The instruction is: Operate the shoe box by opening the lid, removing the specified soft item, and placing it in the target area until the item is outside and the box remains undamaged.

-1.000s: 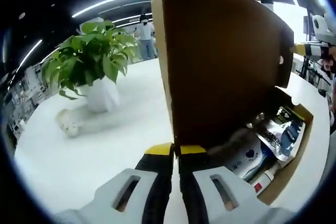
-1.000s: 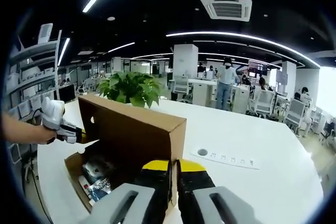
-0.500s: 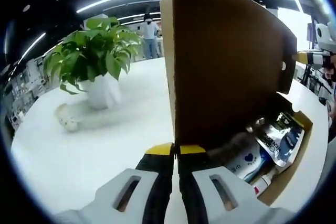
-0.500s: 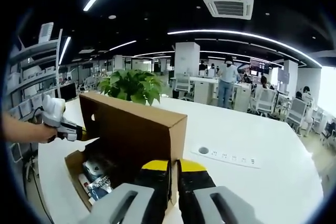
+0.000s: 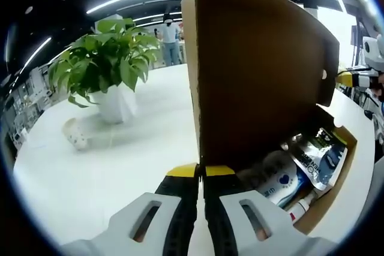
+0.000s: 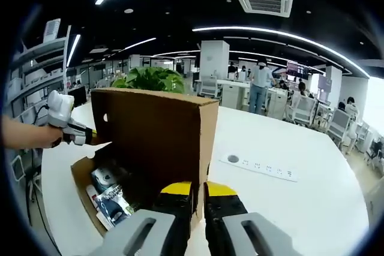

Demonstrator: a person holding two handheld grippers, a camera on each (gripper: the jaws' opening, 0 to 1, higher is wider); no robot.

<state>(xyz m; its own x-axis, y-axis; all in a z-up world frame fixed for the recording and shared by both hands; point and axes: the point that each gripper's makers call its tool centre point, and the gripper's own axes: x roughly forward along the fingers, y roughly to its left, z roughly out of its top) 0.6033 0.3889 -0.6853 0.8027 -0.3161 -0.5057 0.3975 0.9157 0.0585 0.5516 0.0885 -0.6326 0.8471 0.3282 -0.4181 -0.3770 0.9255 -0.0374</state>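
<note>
Brown cardboard shoe box | lid raised upright | both claws clamped on lid

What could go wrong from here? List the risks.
1. Both claws, left and right, pinch the raised cardboard lid at opposite ends; uneven pulling could tear or crease it.
2. Pushed further back, the lid may strain its hinge on the shoe box.
3. The packets inside lie crowded, so reaching in might snag neighbours.

Box contents: we see them partly hidden behind the raised lid.
Small object by the plant pot: too blurred to identify.
</note>
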